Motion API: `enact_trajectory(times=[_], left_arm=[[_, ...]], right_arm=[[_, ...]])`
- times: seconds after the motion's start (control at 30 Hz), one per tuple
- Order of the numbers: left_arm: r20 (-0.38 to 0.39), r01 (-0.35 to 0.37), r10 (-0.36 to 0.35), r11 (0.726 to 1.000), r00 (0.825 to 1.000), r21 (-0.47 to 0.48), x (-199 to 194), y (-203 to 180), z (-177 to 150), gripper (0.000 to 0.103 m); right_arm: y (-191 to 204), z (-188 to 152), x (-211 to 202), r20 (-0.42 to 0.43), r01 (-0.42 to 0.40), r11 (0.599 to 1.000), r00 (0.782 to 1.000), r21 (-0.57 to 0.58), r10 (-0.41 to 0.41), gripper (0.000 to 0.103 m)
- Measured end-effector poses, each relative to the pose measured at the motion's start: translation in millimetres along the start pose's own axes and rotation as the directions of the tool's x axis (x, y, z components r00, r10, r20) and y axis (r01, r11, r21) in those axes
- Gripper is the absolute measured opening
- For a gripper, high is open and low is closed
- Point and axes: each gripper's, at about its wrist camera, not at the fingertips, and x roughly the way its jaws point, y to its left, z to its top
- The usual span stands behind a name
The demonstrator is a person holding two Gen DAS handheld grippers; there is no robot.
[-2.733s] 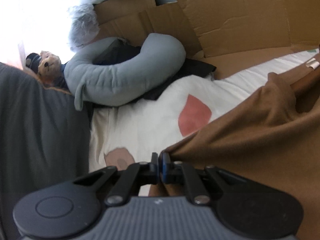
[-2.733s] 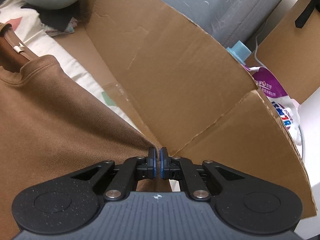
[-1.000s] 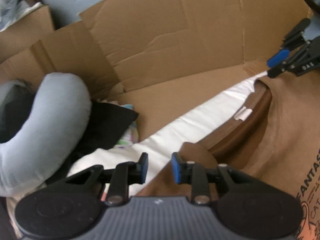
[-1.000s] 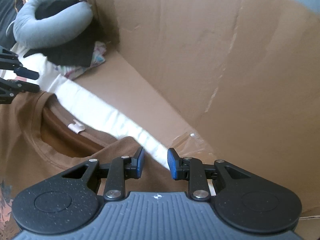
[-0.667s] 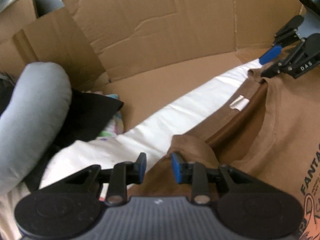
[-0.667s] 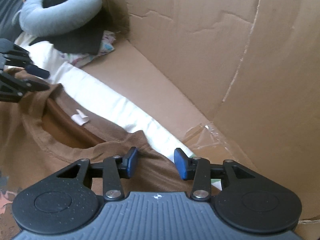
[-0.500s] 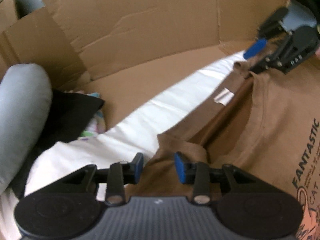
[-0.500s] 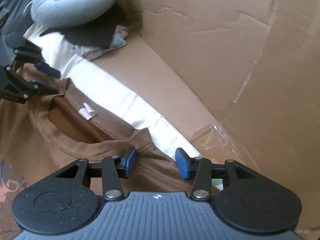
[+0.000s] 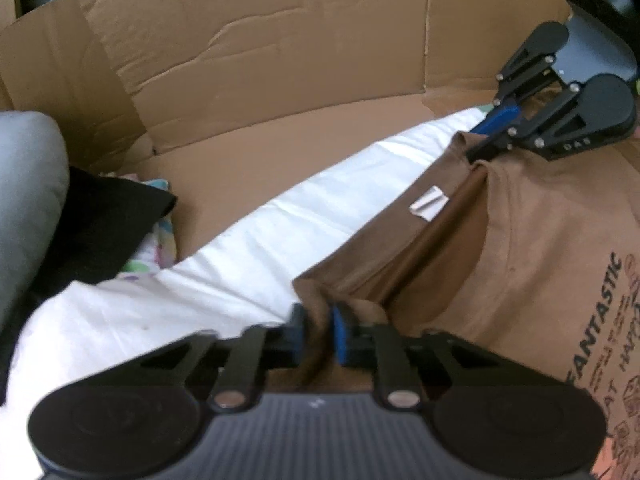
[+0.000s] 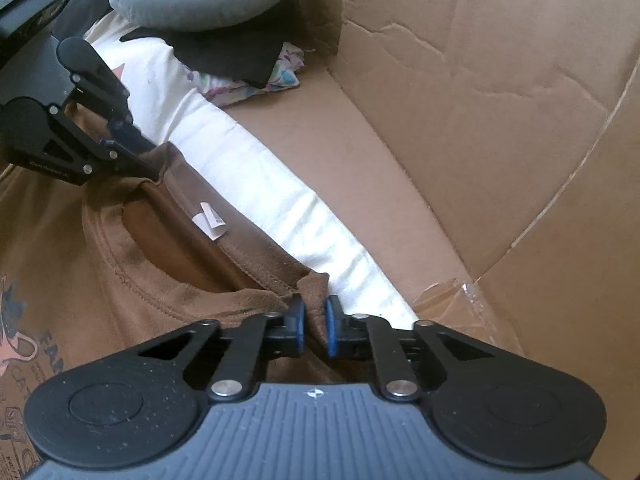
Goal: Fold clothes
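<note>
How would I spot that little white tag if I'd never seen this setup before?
Start at the big cardboard box, then drop to the brown T-shirt spread on the white bedding beside it. Inside the back of the shirt's neckline sits the small white tag, the only pale scrap on the brown fabric, between the two grippers.

You get soft daylight in both views, brightest on the white sheet [image 9: 280,224], which glares almost blank. Your left view is smeared by motion blur, worst on the left gripper [image 9: 319,330] at 6 o'clock. The right view is sharper. Fisheye bending curves the cardboard [image 10: 480,100] toward 3 o'clock.
</note>
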Motion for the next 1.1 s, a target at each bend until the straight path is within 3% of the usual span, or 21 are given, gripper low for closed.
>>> enact_trajectory(times=[0.23, 0.4, 0.47, 0.57, 0.7, 0.8, 0.93, 1.1], left_arm=[[0.123, -0.133, 0.127, 0.990, 0.984, 0.044, -23, -3, -1, 0.007], [0.125, -0.192, 0.181, 0.978, 0.975, 0.080, -16, -10, 3, 0.007], [0.105, -0.194, 0.187, 0.979, 0.977, 0.062, -14, -10, 4, 0.009], [0.074, -0.198, 0.195, 0.980, 0.978, 0.035, -11, -10, 5, 0.012], [0.061, -0.203, 0.202, 0.979, 0.977, 0.002, -20, -7, 6, 0.026], [0.086, -0.209, 0.211, 0.978, 0.974, -0.029, -41, 1, 11, 0.027], [0.096, -0.141, 0.156, 0.979, 0.983, -0.150, -58, 9, 24, 0.021], [0.034, -0.077, 0.087, 0.970, 0.996, -0.231, -43, -1, 35, 0.017]], right_arm=[[6, 6, -21, 0.072, 0.093, 0.994, 0.993, -0.048, -0.090, 0.006], [14, 9, -13, 0.071, 0.154, 0.986, 0.986, -0.070, -0.150, 0.006], [14, 7, -4, 0.052, 0.169, 0.984, 0.985, -0.051, -0.166, 0.008], [6, 3, 4, 0.009, 0.174, 0.984, 0.985, 0.029, -0.174, 0.023], [-6, 5, -21, 0.026, 0.148, 0.979, 0.988, 0.139, -0.153, 0.039], [-5, 6, -42, 0.040, 0.152, 0.979, 0.987, 0.133, -0.158, 0.039], [0, 5, -57, 0.064, 0.111, 0.972, 0.990, 0.206, -0.126, 0.039], [24, 4, -48, 0.082, 0.029, 0.968, 0.995, 0.248, -0.051, 0.039]])
